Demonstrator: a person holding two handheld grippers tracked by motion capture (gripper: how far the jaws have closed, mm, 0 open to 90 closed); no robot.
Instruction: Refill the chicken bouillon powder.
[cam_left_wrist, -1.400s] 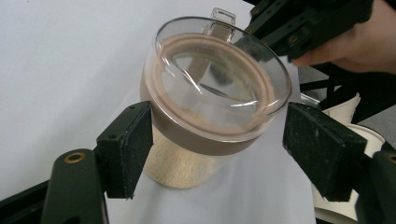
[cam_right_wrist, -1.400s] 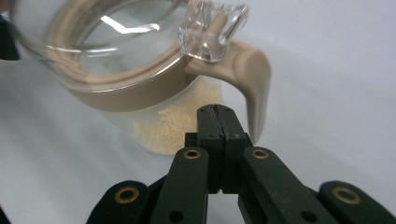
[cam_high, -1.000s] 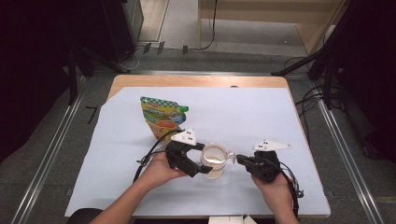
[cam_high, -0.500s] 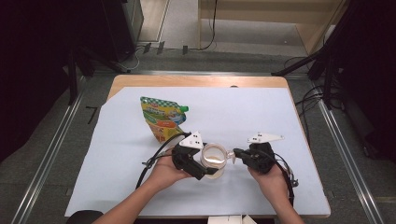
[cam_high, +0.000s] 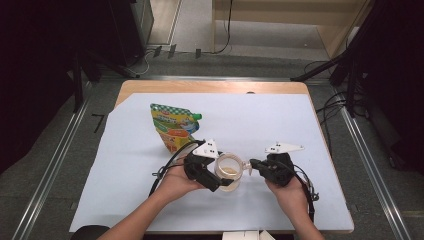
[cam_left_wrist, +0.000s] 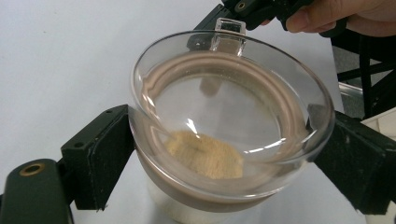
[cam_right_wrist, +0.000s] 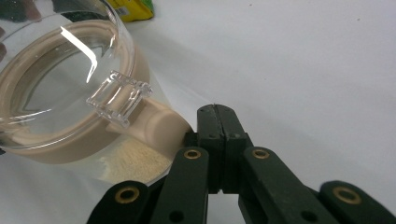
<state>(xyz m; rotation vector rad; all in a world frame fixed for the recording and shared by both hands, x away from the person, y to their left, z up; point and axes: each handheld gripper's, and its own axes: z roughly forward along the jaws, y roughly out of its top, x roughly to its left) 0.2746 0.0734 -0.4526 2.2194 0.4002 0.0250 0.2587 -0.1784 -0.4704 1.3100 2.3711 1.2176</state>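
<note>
A clear jar (cam_high: 231, 170) with a beige sealing ring and a little beige powder inside sits tilted near the table's front. My left gripper (cam_high: 216, 176) is shut on it; both pads (cam_left_wrist: 100, 154) press the jar's (cam_left_wrist: 229, 121) sides below the lid. My right gripper (cam_high: 254, 163) is shut with nothing between its jaws. Its tip (cam_right_wrist: 218, 116) rests at the beige latch (cam_right_wrist: 159, 126), just under the lid's clear tab (cam_right_wrist: 119, 98). A hand holds each gripper.
A green, yellow and orange pouch (cam_high: 175, 127) with a green cap lies behind and left of the jar on the white sheet (cam_high: 280, 120). Cables trail from both grippers toward the front edge. Dark stands and cables surround the table.
The right gripper has edged slightly up and left, closer to the jar's tab. The left gripper and the jar have barely shifted.
</note>
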